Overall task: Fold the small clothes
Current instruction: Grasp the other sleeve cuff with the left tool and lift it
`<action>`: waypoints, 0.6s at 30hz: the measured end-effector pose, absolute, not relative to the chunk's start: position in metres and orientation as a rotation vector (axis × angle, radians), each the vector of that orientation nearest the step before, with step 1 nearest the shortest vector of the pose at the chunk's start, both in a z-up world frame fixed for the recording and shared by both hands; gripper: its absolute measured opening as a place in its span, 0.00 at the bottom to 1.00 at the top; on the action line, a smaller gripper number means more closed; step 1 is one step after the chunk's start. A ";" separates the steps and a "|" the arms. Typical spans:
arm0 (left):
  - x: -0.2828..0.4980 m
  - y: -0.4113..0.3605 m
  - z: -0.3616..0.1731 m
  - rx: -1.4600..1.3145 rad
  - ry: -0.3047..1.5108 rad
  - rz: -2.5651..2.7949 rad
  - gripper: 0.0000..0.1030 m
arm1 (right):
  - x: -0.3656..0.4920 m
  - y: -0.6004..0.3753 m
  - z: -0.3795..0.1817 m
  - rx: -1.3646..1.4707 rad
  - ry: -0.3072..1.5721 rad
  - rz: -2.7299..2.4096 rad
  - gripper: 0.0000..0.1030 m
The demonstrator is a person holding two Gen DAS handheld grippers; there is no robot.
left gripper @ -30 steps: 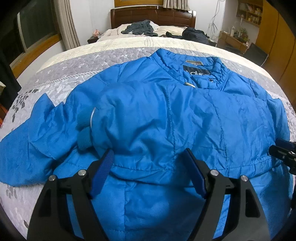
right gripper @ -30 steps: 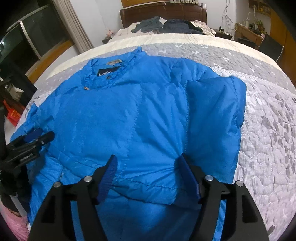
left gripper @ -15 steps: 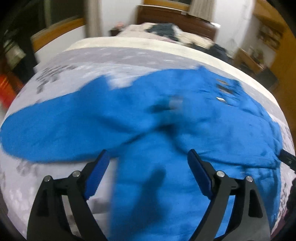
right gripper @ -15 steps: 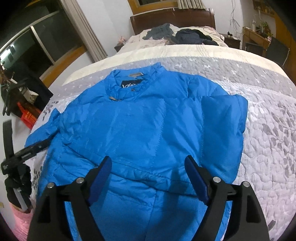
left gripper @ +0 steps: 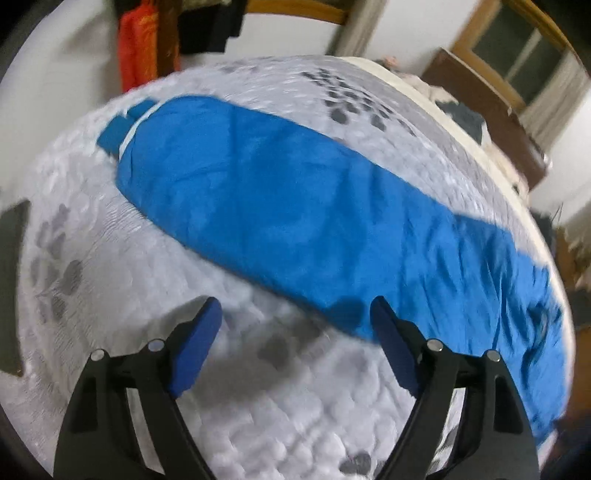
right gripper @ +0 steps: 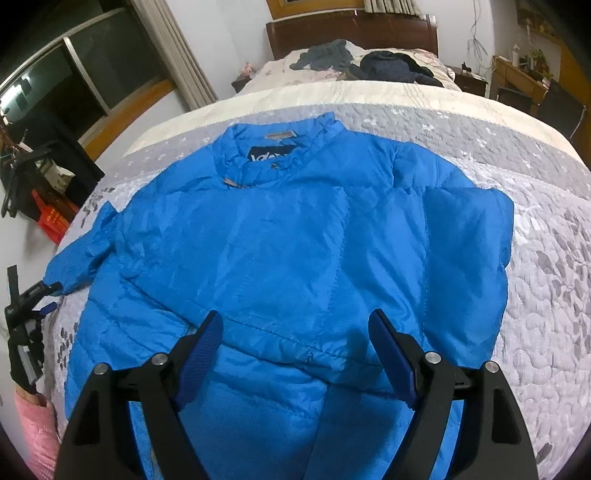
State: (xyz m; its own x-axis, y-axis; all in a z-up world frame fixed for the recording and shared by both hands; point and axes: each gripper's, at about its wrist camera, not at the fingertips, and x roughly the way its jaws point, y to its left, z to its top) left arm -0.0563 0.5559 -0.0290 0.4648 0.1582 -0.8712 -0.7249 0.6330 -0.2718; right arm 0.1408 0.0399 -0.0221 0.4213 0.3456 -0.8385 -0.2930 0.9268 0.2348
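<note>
We find the bright blue quilted puffer jacket [right gripper: 295, 251] lying front up on the grey-and-white floral quilted bedspread [right gripper: 546, 280], collar toward the dark wooden headboard [right gripper: 351, 33]. Its one sleeve [left gripper: 280, 206] stretches flat across the quilt; the other is folded over the chest. Since a second ago the left view has swung off the jacket body onto that outstretched sleeve, blurred. We note the left gripper [left gripper: 295, 319] spread wide, holding nothing, above bare quilt just beside the sleeve edge. The right gripper [right gripper: 295, 332] hangs equally agape and empty over the jacket's lower front.
</note>
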 end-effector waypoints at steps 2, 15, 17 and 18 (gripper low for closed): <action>-0.053 0.567 -0.032 -0.731 0.912 0.591 0.79 | 0.142 0.040 -0.023 0.054 1.067 0.394 0.79; -0.043 0.618 -0.035 -0.842 0.746 0.681 0.37 | 0.144 0.039 -0.027 0.038 1.063 0.374 0.79; -0.047 0.621 -0.033 -0.862 0.719 0.684 0.26 | 0.145 0.038 -0.027 0.040 1.063 0.372 0.79; -0.049 0.621 -0.032 -0.870 0.708 0.683 0.21 | 0.145 0.037 -0.027 0.042 1.064 0.371 0.79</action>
